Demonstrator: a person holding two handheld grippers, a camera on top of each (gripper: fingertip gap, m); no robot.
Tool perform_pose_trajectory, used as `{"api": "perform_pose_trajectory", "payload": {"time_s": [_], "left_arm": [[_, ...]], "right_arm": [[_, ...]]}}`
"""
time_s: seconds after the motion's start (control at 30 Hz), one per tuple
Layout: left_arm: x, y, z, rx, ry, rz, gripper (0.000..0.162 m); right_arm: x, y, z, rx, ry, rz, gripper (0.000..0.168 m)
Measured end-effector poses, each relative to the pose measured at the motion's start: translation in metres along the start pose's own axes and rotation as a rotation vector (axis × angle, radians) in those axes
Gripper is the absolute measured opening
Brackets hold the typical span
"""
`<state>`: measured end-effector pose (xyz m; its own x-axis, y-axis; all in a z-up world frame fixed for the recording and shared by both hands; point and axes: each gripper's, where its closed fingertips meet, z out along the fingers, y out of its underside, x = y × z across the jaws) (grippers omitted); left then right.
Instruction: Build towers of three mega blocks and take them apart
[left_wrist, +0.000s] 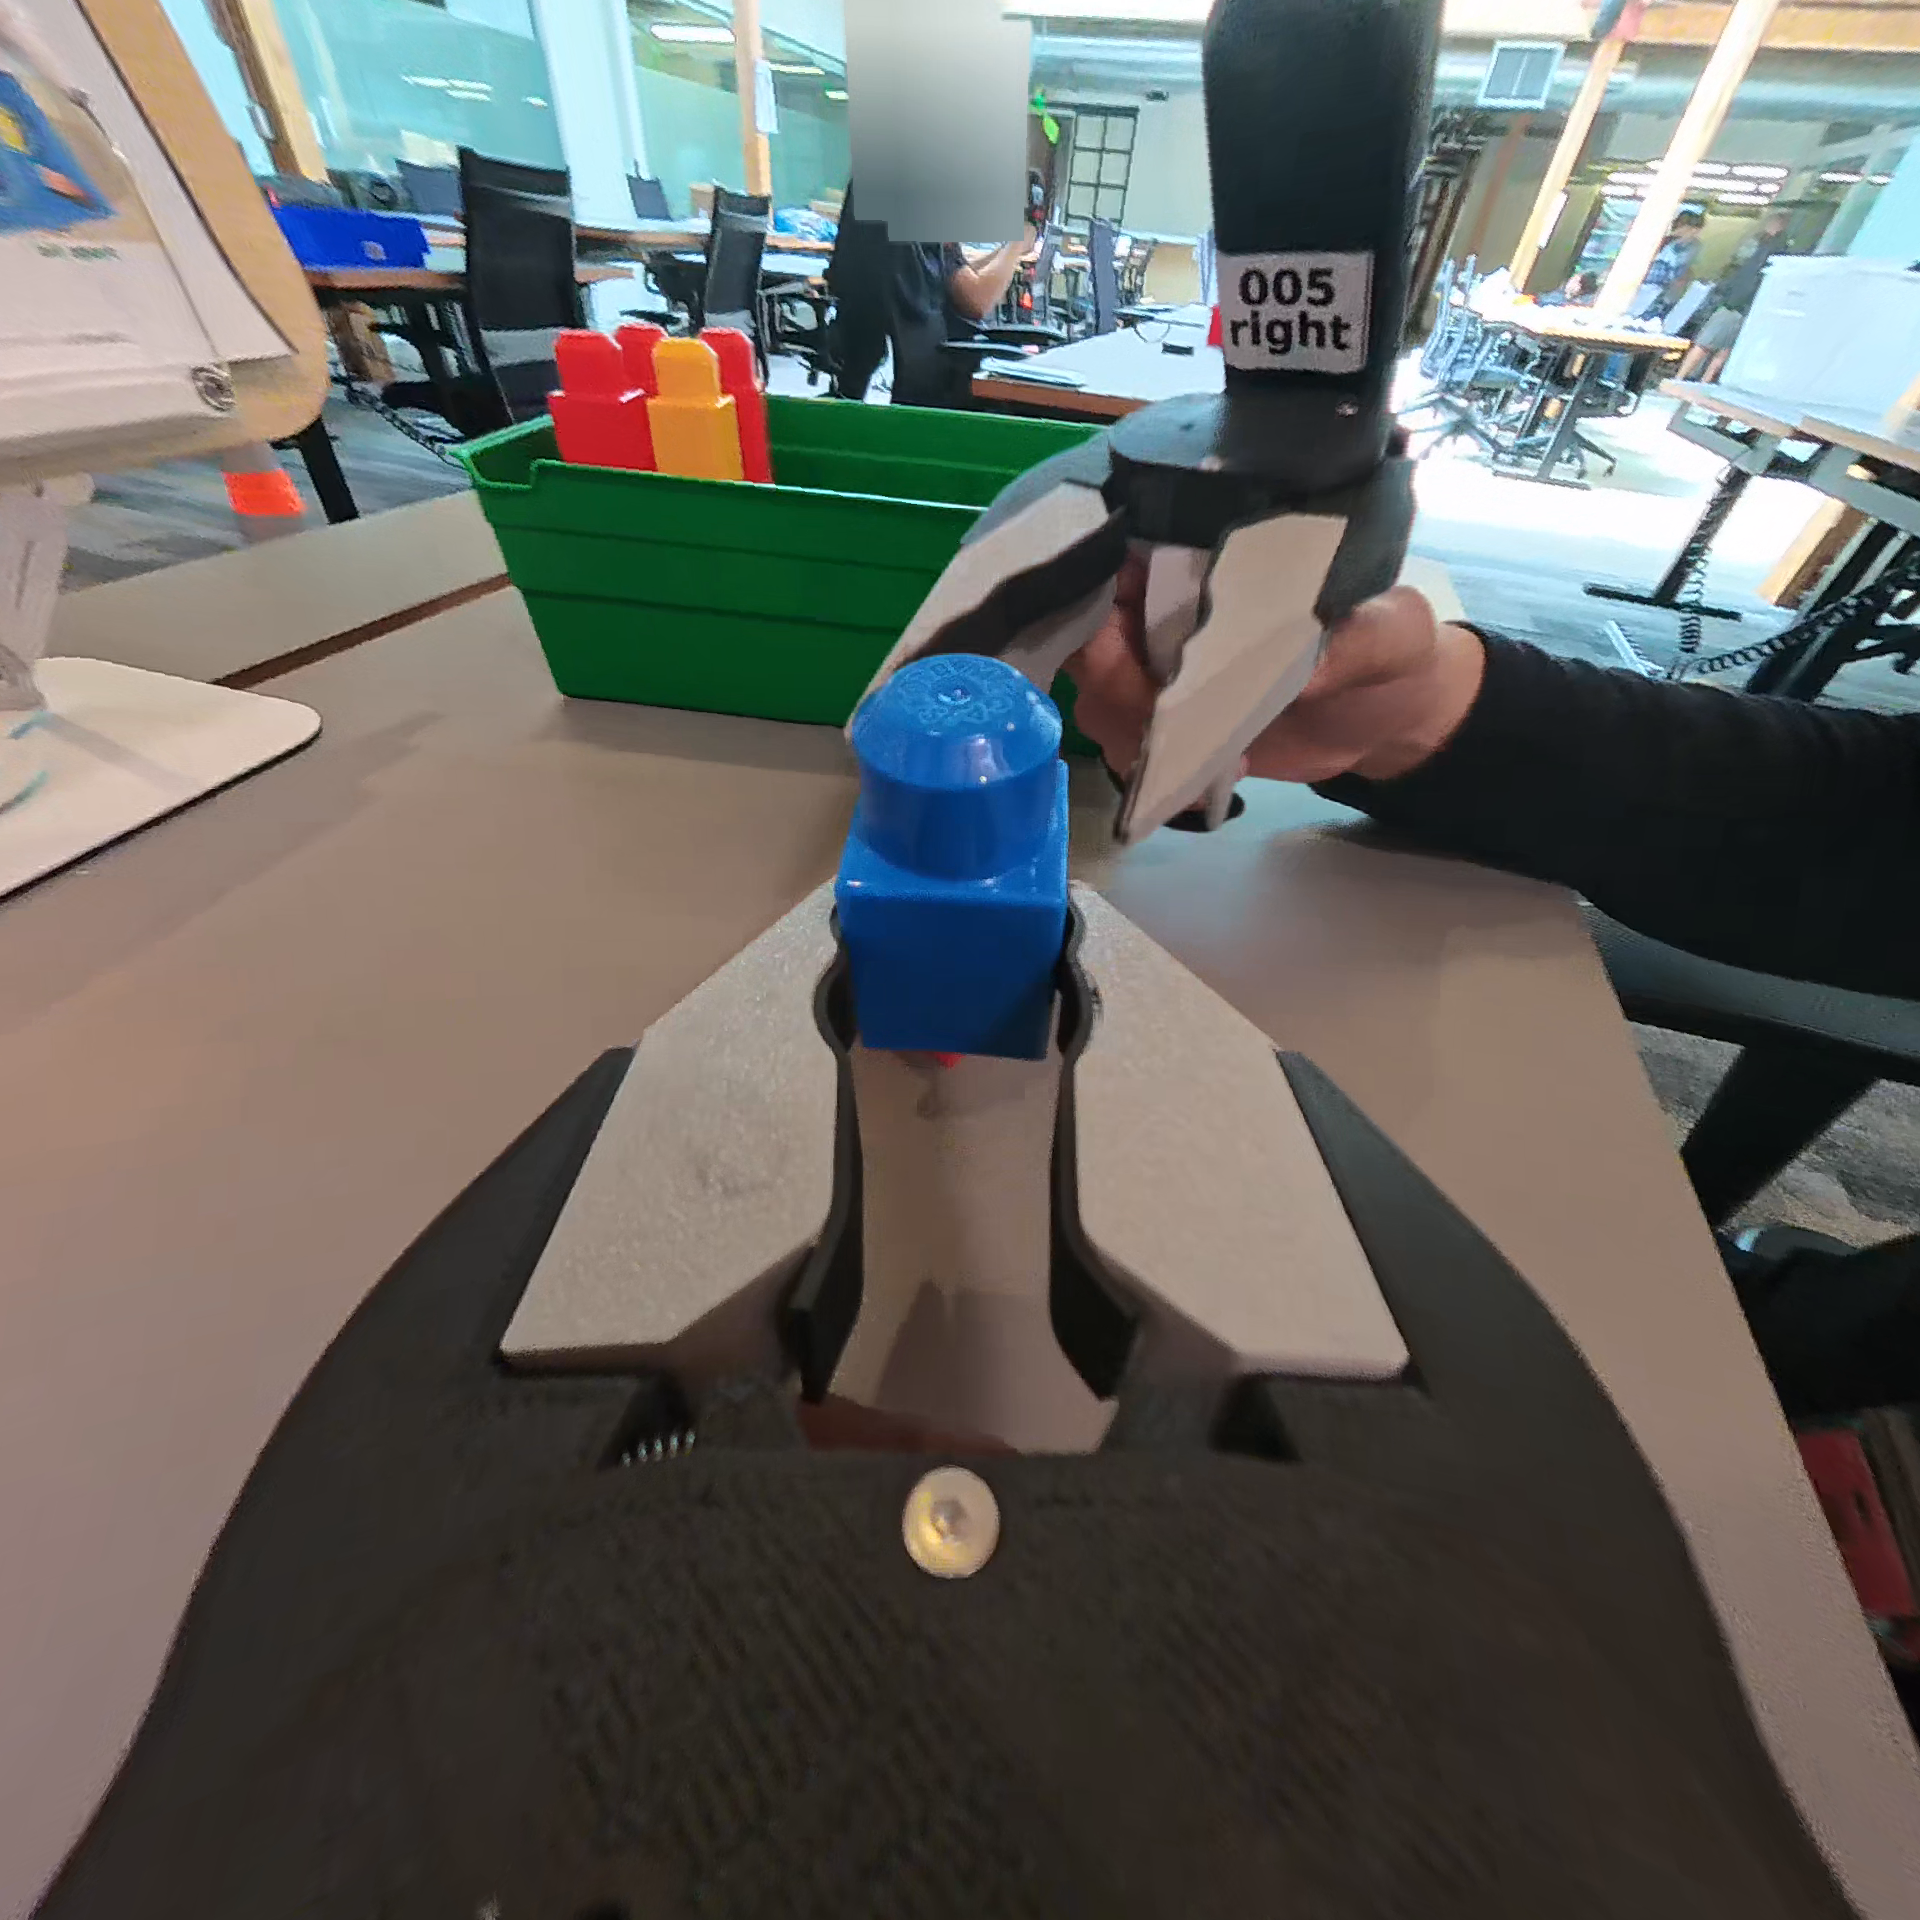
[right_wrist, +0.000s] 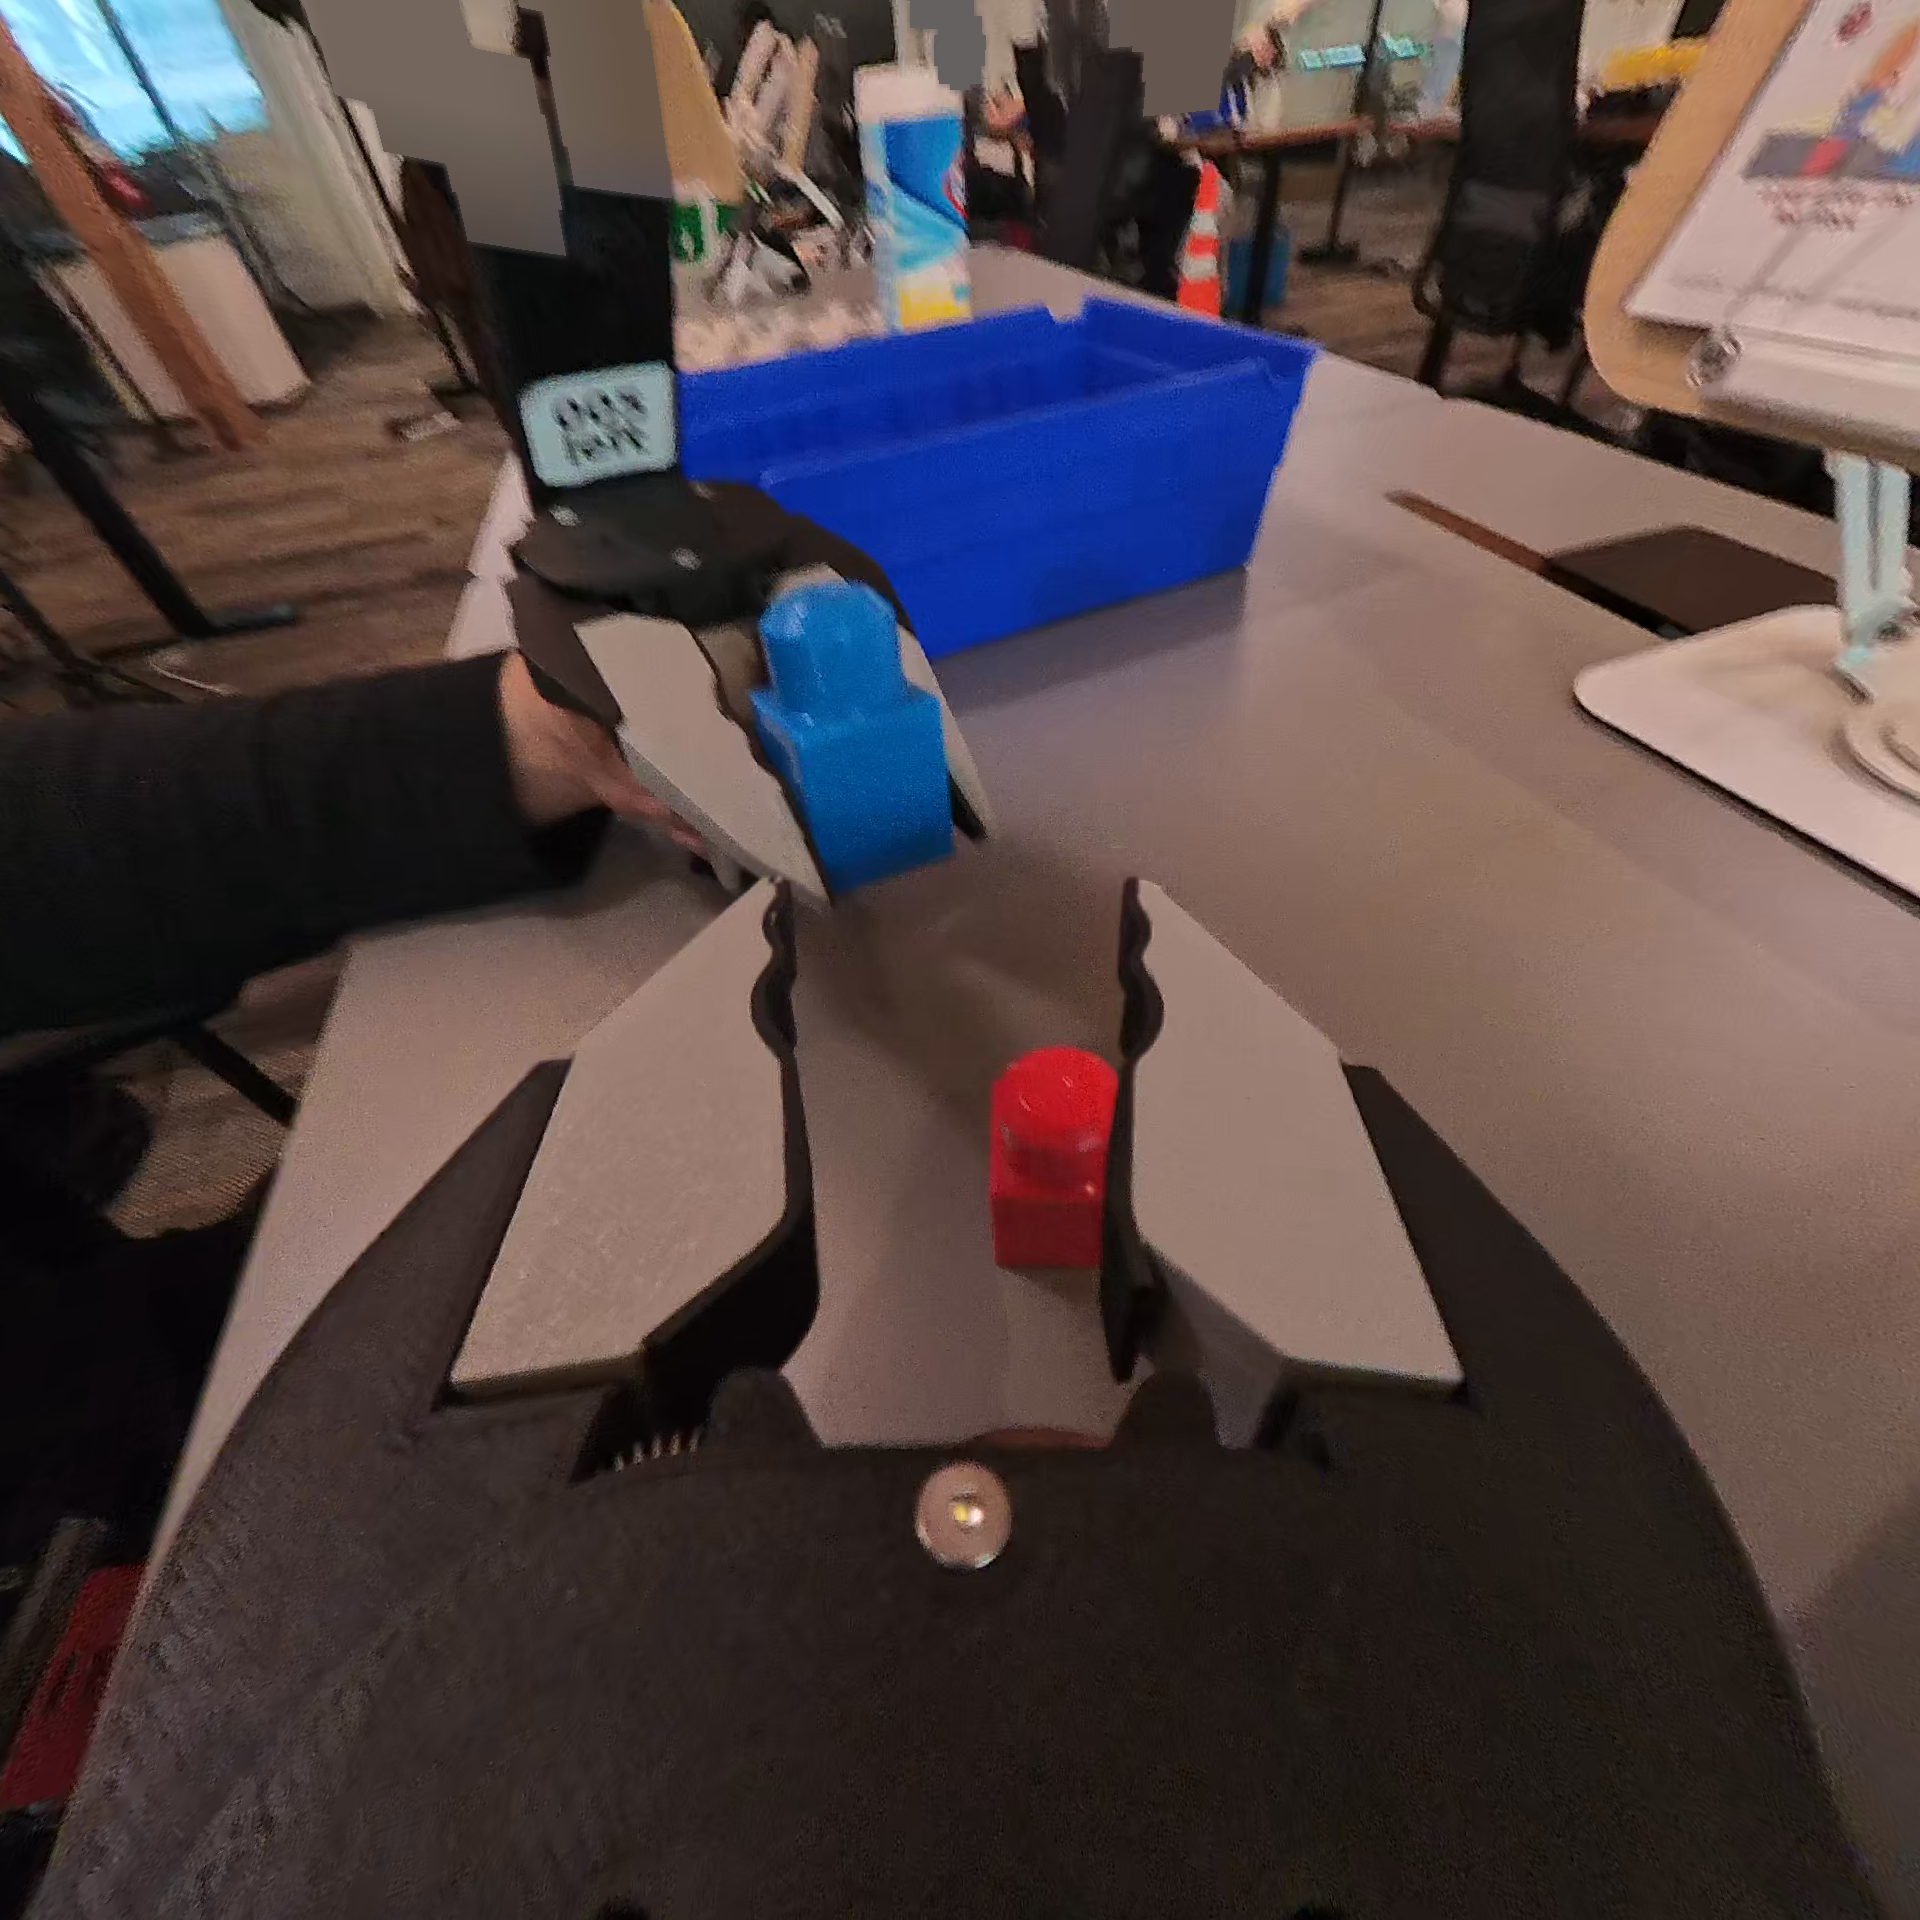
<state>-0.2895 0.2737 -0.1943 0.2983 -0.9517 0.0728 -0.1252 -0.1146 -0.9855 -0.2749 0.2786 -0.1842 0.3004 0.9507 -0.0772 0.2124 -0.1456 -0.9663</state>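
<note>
We hold the blue block (left_wrist: 951, 914) pinched by its square base in the left hand-held gripper (left_wrist: 951, 987), lifted clear of the bench (left_wrist: 364, 935). The right hand-held gripper (right_wrist: 956, 997) is spread wide and empty, with the red block (right_wrist: 1049, 1174) standing upright on the bench near its front edge, just inside the gripper's right finger (right_wrist: 1226, 1143). The likeliest slip, we judge, is that this finger nudges the red block and tips it before the jaws centre on it. A tilted blue block could also miss the red stud and skid off. More red and yellow blocks stand in the green bin (left_wrist: 727, 613); a blue bin (right_wrist: 987, 488) sits toward the far edge. Each hand-held gripper's handle carries a printed white label, and a bottle (right_wrist: 920, 208) behind the blue bin bears a brand label.
</note>
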Motion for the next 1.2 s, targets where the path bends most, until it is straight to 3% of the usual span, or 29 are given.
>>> {"api": "perform_pose_trajectory", "payload": {"time_s": [0.13, 0.3, 0.33, 0.4, 0.43, 0.53, 0.73, 0.83, 1.07, 1.2], "left_arm": [[-0.004, -0.003, -0.003, 0.023, -0.009, -0.016, 0.034], [-0.004, -0.004, -0.004, 0.034, -0.005, -0.019, 0.034], [-0.003, -0.004, -0.004, 0.032, -0.001, -0.016, 0.034], [0.001, -0.003, -0.003, 0.021, 0.019, -0.008, 0.034], [0.004, -0.001, -0.002, 0.011, 0.038, -0.010, 0.034], [0.022, 0.006, 0.000, -0.046, 0.147, -0.044, 0.034], [0.022, 0.043, 0.011, -0.297, 0.069, 0.046, 0.034], [0.019, 0.051, 0.012, -0.350, 0.046, 0.071, 0.034], [0.040, 0.060, 0.014, -0.395, 0.120, 0.215, 0.034], [0.045, 0.054, 0.013, -0.355, 0.152, 0.206, 0.034]], "right_arm": [[0.014, 0.033, 0.004, -0.176, 0.069, -0.042, 0.072], [0.022, 0.063, 0.009, -0.330, 0.114, -0.106, 0.070], [0.022, 0.066, 0.010, -0.348, 0.117, -0.109, 0.066], [0.027, 0.073, 0.008, -0.384, 0.135, -0.113, 0.035], [0.027, 0.073, 0.007, -0.389, 0.130, -0.110, 0.033], [0.020, 0.063, 0.004, -0.338, 0.077, -0.068, 0.032], [-0.011, 0.003, -0.014, -0.055, -0.098, -0.025, 0.032], [-0.026, -0.015, -0.025, 0.032, -0.167, -0.066, 0.032], [-0.040, -0.017, -0.016, 0.057, -0.167, -0.175, 0.032], [-0.053, -0.005, -0.008, 0.008, -0.230, -0.180, 0.032]]}}
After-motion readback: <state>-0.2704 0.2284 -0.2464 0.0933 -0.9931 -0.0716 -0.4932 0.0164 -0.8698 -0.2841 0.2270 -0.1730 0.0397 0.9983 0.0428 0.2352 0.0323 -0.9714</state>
